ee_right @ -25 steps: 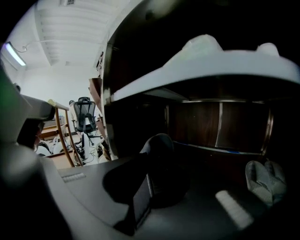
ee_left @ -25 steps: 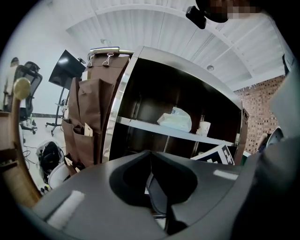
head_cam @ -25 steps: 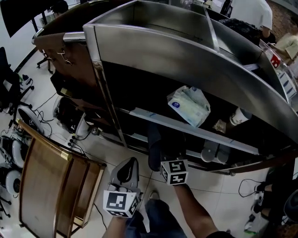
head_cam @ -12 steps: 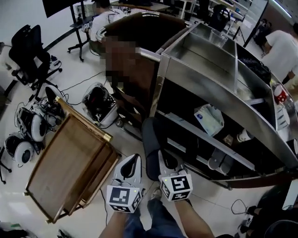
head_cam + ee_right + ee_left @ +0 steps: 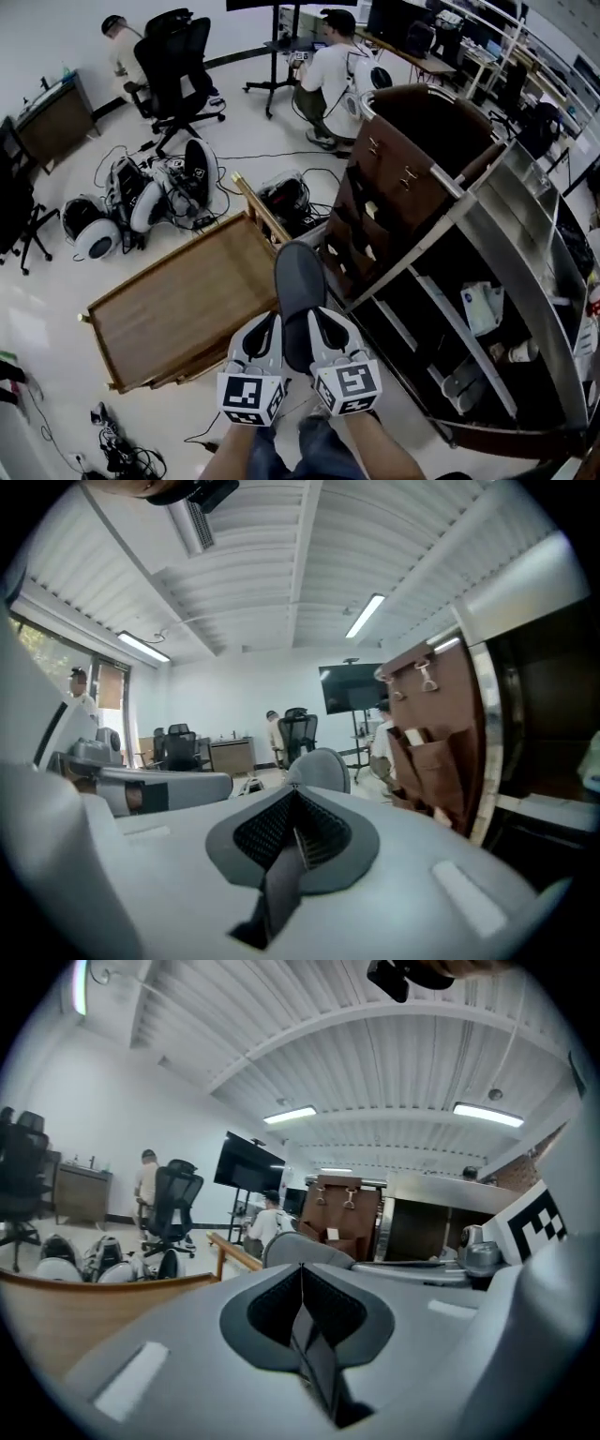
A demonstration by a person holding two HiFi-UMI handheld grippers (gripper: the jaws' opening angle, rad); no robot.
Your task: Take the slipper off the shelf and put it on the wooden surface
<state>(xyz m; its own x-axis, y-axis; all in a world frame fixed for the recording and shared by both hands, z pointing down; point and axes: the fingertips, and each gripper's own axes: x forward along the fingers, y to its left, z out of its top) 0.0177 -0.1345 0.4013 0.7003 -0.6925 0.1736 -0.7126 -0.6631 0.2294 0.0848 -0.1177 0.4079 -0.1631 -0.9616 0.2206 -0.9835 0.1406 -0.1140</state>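
Shows a dark grey, round-toed fabric slipper (image 5: 298, 281) up in the air, sandwiched lengthwise between the left gripper (image 5: 274, 319) and the right gripper (image 5: 311, 315), both white-shelled with a black-and-white marker cube at the rear. Points toe-forward, away from the person, heel end sunk in the narrow gap between the two shells. In the head view, overlaps the near right rim of the low wooden surface with a raised brown edge (image 5: 178, 309), without resting on it. Hangs well clear of the curved stainless-steel shelf unit (image 5: 530, 272) on the right.

In the left gripper view, finds the left tongs pressed fully together, dark pads (image 5: 272, 1307) joined along one thin seam, nothing pinched there, only the slipper's grey hump just past the tips. Finds the same for the right tongs in the right gripper view: ribbed pads (image 5: 319, 834) closed edge to edge, nothing visible between, with the slipper's toe right behind the tips. Cannot tell whether the shells' flanks alone bear the slipper.

Elsewhere: a brown leather-look panel with pockets and metal clips (image 5: 403, 169) at the shelf end, a white and blue soft packet (image 5: 483, 307) on a middle shelf, a black office chair (image 5: 178, 52) on the pale floor.
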